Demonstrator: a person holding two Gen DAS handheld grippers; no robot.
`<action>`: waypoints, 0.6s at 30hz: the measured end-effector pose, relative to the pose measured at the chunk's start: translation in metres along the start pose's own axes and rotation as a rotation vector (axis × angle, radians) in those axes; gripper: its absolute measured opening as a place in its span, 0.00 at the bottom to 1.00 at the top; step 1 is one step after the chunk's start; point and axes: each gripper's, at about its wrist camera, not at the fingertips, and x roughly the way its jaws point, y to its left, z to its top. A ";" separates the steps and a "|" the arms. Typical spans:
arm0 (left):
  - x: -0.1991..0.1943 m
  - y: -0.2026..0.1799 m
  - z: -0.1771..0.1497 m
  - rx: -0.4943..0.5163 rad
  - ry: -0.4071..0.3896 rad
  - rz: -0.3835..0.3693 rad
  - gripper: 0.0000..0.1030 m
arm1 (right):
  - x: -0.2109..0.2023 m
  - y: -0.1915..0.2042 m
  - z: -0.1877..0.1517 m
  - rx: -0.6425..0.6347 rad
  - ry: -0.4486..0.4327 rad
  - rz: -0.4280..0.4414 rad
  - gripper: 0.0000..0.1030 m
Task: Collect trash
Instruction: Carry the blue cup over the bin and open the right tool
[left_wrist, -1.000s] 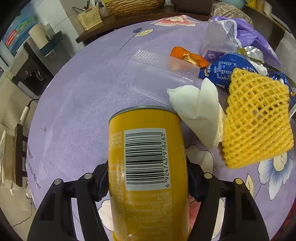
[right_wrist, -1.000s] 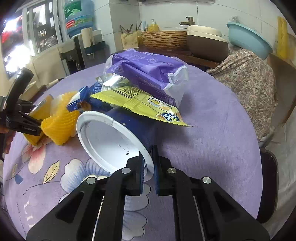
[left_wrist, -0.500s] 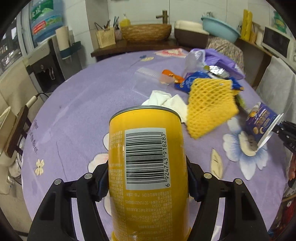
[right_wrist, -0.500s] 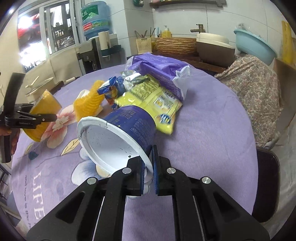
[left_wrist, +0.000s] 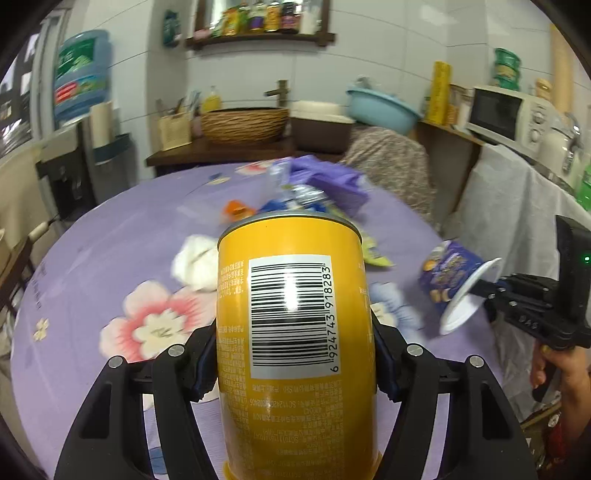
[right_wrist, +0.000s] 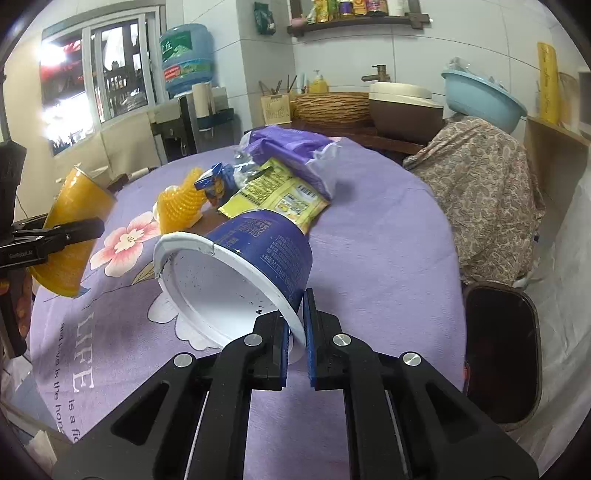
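Observation:
My left gripper (left_wrist: 295, 354) is shut on a yellow can (left_wrist: 295, 332) with a barcode, held above the purple flowered tablecloth (left_wrist: 110, 251); the can also shows in the right wrist view (right_wrist: 70, 229). My right gripper (right_wrist: 295, 343) is shut on the white rim of an empty blue paper cup (right_wrist: 255, 258), lifted and tilted above the table; the cup shows in the left wrist view (left_wrist: 450, 280). On the table lie a yellow foam net (right_wrist: 181, 203), a yellow snack wrapper (right_wrist: 280, 192), a blue wrapper (right_wrist: 216, 182), a purple bag (right_wrist: 291, 147) and a white tissue (left_wrist: 195, 262).
A dark chair seat (right_wrist: 498, 347) stands by the table's right edge, with a floral cloth (right_wrist: 480, 184) behind it. A counter at the back holds a woven basket (right_wrist: 332, 105), a brown pot (right_wrist: 402, 107) and a blue basin (right_wrist: 480, 96). A water dispenser (right_wrist: 188, 92) stands back left.
Both grippers have risen and pulled back from the trash pile with the can and the cup held. The left view has tilted up and now shows the back wall and shelf.

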 end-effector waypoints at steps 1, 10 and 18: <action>0.002 -0.009 0.003 0.011 -0.005 -0.017 0.63 | -0.004 -0.005 -0.001 0.007 -0.008 -0.004 0.08; 0.050 -0.103 0.037 0.125 -0.024 -0.178 0.64 | -0.034 -0.069 -0.017 0.098 -0.052 -0.092 0.08; 0.097 -0.189 0.056 0.207 -0.002 -0.292 0.64 | -0.055 -0.159 -0.046 0.214 -0.046 -0.261 0.08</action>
